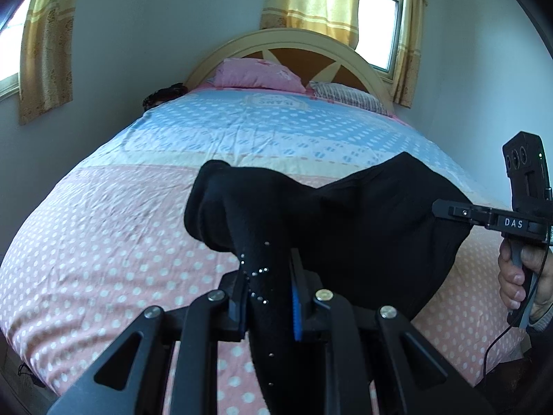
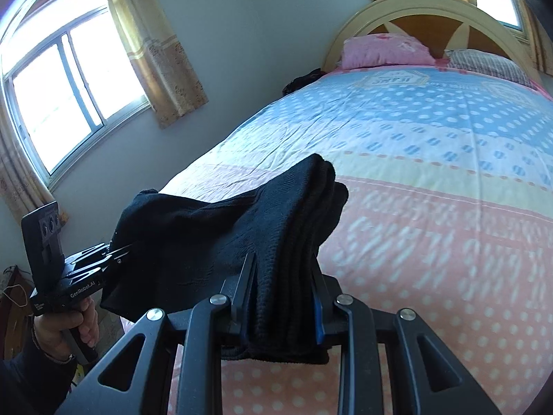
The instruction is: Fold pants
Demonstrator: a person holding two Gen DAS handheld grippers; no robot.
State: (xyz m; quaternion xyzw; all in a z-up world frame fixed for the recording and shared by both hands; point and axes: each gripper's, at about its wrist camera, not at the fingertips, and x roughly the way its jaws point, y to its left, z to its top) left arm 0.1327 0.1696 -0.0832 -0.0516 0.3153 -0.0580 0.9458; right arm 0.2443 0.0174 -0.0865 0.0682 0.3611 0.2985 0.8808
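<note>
You are facing a bed whose cover runs from pink with white dots near you to blue with white dots toward the arched headboard. Behind it stand a pale wall, yellow curtains and bright windows.

The pants — black, knitted, bunched into thick folds — hang in the air above the pink part of the cover, stretched between your two grippers; whether their lowest fold touches the bed cannot be told.

At the head of the bed lie a pink pillow and, just beside it on the right, a striped pillow. A dark bundle sits at the bed's far left corner.

Your left gripper has its jaws pinching a narrow, studded fold of the pants between the blue pads. Your right gripper has its jaws clamped on a thicker stack of layers — the cloth bulges out above and below them.

In the left wrist view your right hand wraps the handle at the frame's right edge; in the right wrist view your left hand grips its handle at lower left, a dark sleeve below it.
</note>
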